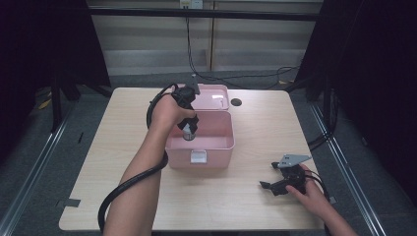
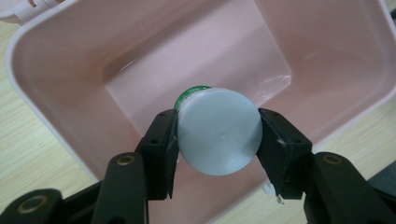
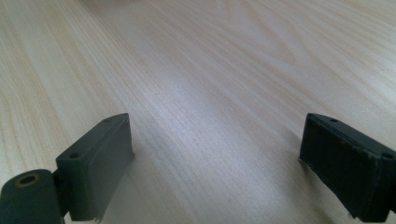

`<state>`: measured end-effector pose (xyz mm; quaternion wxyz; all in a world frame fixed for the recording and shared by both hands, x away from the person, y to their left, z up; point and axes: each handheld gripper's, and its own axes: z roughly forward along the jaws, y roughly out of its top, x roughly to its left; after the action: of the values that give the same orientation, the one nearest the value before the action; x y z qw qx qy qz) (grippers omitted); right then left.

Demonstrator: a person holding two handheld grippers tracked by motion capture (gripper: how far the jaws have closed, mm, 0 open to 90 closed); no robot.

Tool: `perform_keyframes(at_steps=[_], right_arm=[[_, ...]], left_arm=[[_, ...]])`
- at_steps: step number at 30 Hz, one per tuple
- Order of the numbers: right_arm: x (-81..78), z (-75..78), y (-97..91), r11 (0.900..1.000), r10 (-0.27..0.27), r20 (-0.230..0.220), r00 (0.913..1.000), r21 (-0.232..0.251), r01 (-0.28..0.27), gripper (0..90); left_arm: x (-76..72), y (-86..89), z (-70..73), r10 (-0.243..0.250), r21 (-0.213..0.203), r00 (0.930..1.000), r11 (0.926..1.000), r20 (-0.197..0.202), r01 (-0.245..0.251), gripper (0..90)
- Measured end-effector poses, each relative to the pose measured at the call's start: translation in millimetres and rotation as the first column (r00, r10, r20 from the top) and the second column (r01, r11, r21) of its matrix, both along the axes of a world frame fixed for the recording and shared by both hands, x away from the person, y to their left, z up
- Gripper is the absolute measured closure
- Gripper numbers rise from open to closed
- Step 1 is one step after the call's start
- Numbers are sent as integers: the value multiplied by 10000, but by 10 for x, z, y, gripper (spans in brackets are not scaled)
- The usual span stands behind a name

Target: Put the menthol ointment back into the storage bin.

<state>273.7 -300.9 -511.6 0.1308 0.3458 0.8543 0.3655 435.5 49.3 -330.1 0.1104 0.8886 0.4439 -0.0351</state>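
— Where do the cameras sit?
— One looks down from above the table's [image 1: 255, 206] near edge. One peers closely into the pink box [image 2: 56, 84], shared with the overhead view. Another skims the tabletop.

You find no readable words, numbers or brand marks anywhere here. The white patch on the front of the pink box [image 1: 199, 156] is too small to make out, and the grey bottle cap [image 2: 219, 131] is plain.
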Motion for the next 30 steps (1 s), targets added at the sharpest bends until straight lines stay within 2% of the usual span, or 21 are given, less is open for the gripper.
perform_keyframes(at_steps=[4,13,21,30], right_arm=[[-1,1,0,10000,-10,-3,10000,-6,10,89],[0,0,0,10000,5,6,10000,-3,-5,89],[0,0,0,10000,4,7,10000,-3,-4,89],[0,0,0,10000,0,5,10000,-2,0,89]], left_arm=[[42,-14,-82,101,-18,9999,9999,-32,-102,502],[125,-34,-256,462,-1,9987,9989,232,-462,502],[174,-33,-404,715,-15,9971,9974,258,-715,502],[216,-8,-496,1190,-37,9922,9929,361,-1190,501]])
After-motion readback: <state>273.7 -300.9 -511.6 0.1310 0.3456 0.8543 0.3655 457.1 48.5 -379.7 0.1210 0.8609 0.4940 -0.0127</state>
